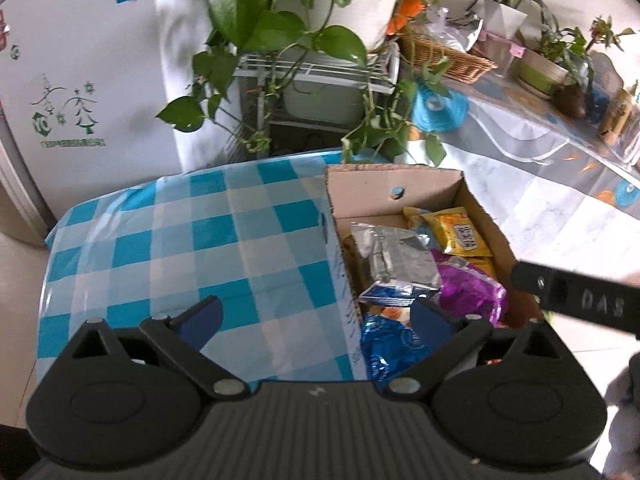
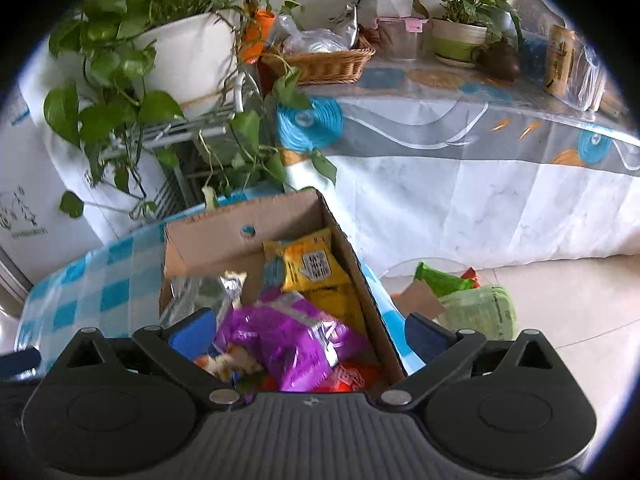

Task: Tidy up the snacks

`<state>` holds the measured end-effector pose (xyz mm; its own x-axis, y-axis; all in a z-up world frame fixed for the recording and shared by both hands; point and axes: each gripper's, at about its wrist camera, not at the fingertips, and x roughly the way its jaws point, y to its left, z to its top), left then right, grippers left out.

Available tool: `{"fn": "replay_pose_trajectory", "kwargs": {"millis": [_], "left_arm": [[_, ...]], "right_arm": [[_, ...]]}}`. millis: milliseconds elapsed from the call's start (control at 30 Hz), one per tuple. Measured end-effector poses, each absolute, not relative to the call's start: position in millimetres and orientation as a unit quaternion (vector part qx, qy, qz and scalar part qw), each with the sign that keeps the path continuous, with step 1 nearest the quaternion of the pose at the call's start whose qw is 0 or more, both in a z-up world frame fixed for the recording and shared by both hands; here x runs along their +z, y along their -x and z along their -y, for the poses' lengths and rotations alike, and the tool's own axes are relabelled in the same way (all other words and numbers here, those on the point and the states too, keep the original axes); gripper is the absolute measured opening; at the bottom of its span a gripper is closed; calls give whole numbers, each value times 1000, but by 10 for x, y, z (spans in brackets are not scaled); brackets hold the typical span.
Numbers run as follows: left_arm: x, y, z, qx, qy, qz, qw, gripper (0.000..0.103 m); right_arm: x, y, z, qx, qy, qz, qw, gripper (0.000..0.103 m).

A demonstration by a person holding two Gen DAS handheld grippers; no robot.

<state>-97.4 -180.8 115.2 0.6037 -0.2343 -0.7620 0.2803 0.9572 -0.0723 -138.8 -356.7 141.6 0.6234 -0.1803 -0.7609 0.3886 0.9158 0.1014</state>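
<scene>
An open cardboard box stands on a blue-and-white checked tablecloth. Inside lie a yellow packet, a silver packet, a purple packet and a shiny blue packet. My left gripper is open and straddles the box's left wall, one finger over the cloth, the other over the snacks. My right gripper is open above the purple packet, its right finger outside the box's right wall. Neither holds anything.
Green snack packets lie on the tiled floor right of the box. Behind stand a trailing potted plant on a wire rack, a wicker basket and a long draped table with pots. A white fridge is at the left.
</scene>
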Motion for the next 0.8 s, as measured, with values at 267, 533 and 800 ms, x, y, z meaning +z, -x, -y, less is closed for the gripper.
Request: {"fn": "replay_pose_trajectory", "kwargs": {"millis": [267,533,800], "left_arm": [[1184,1000,1813,-121,-45,-417,899,101],[1197,1008,1864,-110,-67,-411,903,102],[1206,998,1893,-103,-77,-406,905,102]], "right_arm": [[1369,1476,3458,-169,-109,-423,884,103],[1364,1474,3416,-164,-92,-430,883,103],[1354,1461,3406,-167,-79,-435,881,103]]}}
